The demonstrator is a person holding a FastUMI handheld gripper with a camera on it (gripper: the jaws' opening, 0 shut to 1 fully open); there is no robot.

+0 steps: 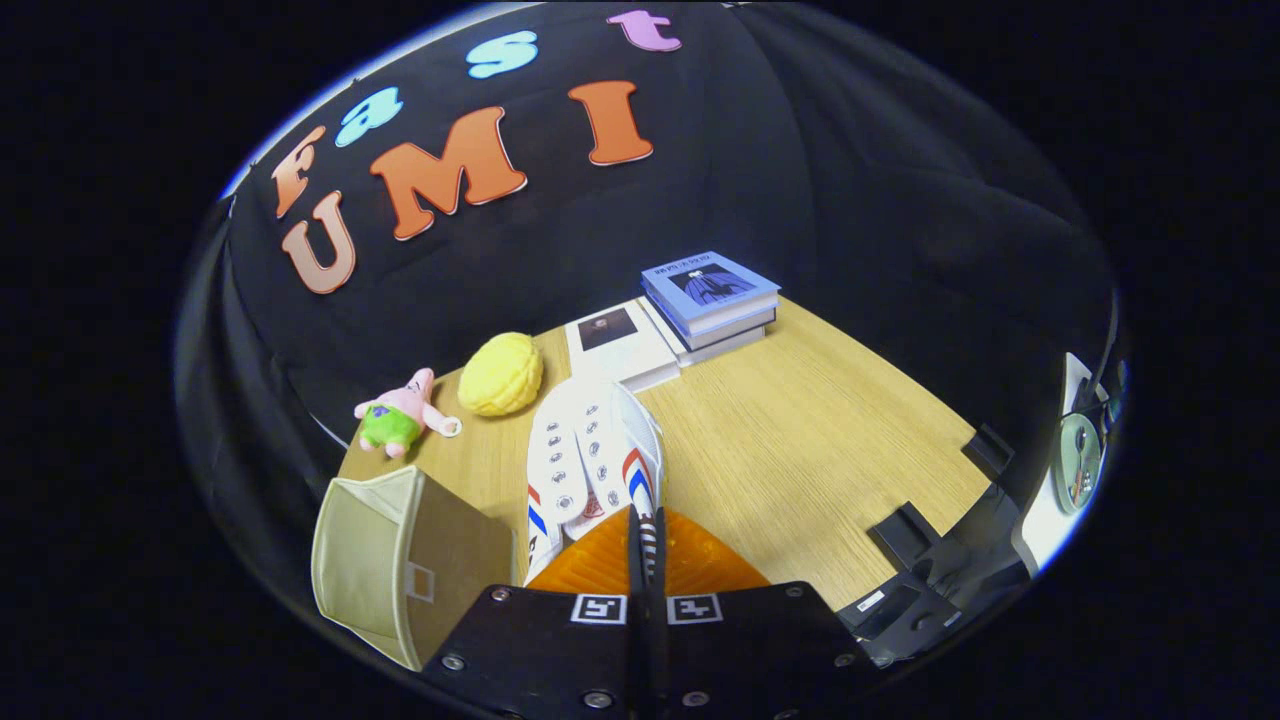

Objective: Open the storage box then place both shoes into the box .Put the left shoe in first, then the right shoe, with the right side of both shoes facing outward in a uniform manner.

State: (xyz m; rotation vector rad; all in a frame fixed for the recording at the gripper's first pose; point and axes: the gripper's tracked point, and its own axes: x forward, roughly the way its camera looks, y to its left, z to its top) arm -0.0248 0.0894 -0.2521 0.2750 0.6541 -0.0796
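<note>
A white lace-up shoe (590, 450) with red and blue stripes on its side reaches forward from my fingers, its toe pointing at the books. My gripper (645, 535) is shut on the striped rim at the shoe's heel end, both fingers pressing on it. I cannot tell whether the shoe rests on the wooden table (800, 440) or hangs above it. A beige fabric storage box (400, 560) stands just left of the fingers, with a small label pocket on the side toward me. Whether the box is open is unclear from here.
Beyond the shoe lie a white book (620, 345) and a stack of books (712, 300) with a blue cover on top. A yellow round plush (502, 375) and a pink star plush (403, 415) sit to the left. Black brackets (905, 530) line the table's right edge.
</note>
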